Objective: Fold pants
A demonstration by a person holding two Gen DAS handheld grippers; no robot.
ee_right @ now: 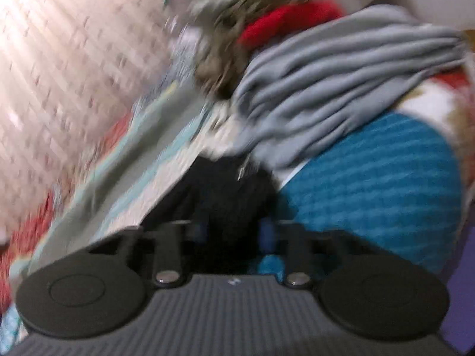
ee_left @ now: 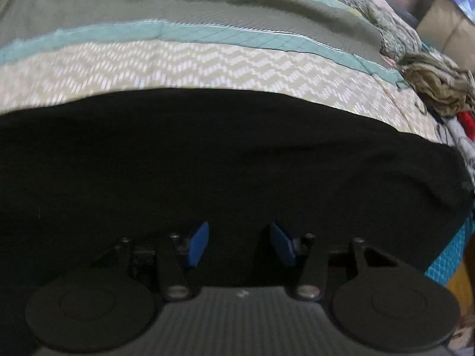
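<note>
So the left tool (ee_left: pixel 239 244) is sitting partly open, its two blue pads (ee_left: pixel 197 244) standing apart with nothing pinched between them, and it's hovering right over the black pants (ee_left: pixel 225 160); I can't tell if the tips are actually touching the cloth. The pants are lying spread out flat on the bed, a big smooth matte black sheet with only a few soft wrinkles toward the right edge. Under them the bedspread (ee_left: pixel 178 68) is showing in bands: a cream zigzag weave, then a teal quilted strip with stitched squares, then a plain grey-green band further back. Off to the right a heap of crumpled clothes (ee_left: pixel 430 83) is piling up, olive-brown and patterned stuff with a bit of red. The right tool (ee_right: pixel 234 231) is looking a lot narrower, and there's a bunched wad of the black pants sitting right between its fingers, but that view is blurry and the pads are mostly hidden, so I can't say for sure it's pinching the cloth. Past it a grey garment (ee_right: pixel 341 89) is lying in long ropey folds, next to a teal knit piece (ee_right: pixel 371 184) with a ribbed texture, and a red scrap (ee_right: pixel 279 20) is poking out of the brownish pile.
</note>
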